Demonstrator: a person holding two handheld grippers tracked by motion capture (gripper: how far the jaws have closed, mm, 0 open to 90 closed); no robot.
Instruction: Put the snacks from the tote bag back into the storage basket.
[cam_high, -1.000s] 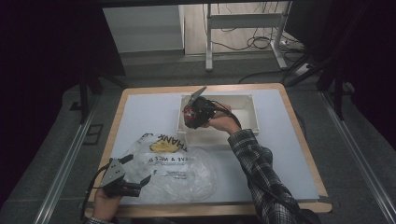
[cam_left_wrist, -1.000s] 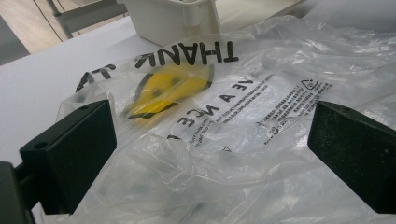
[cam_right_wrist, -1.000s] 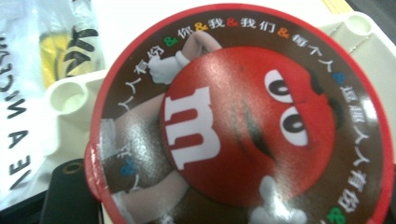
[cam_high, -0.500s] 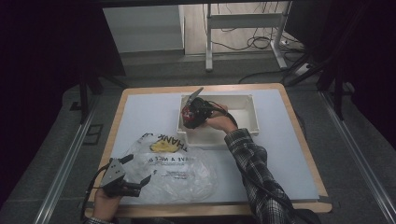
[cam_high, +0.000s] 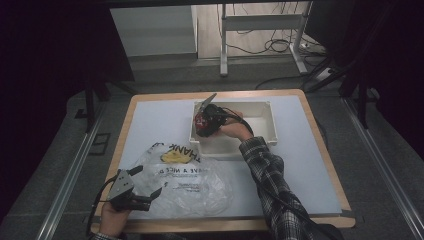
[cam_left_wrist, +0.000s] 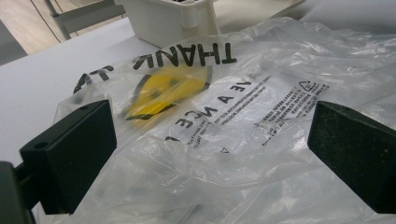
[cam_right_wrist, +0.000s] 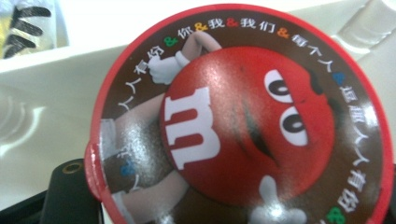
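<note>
Over the last second the right gripper (cam_high: 206, 120) has sunk a little lower into the white bin (cam_high: 265, 131) at the far middle of the table (cam_high: 150, 115), and that is the only real shift; its jaws sit at their narrowest, clamped on a round red candy tub (cam_right_wrist: 243, 121) whose lid with the red cartoon face looks straight into the right gripper view, with the bin's pale wall and floor close behind it. In the high view the tub (cam_high: 202, 121) sits near the bin's left end, carried at the gripper's tip. The left gripper (cam_high: 142, 192) has not moved: it rests at the near left edge of the table with its jaws spread wide, nothing pinched, the crumpled clear plastic bag (cam_left_wrist: 243, 121) with black lettering and a yellow print lying between and beyond them. The drop into the bin probably means the tub is either being set down there or has just been gripped for lifting out, perhaps toward the bag; which of the two I cannot tell from this moment
</note>
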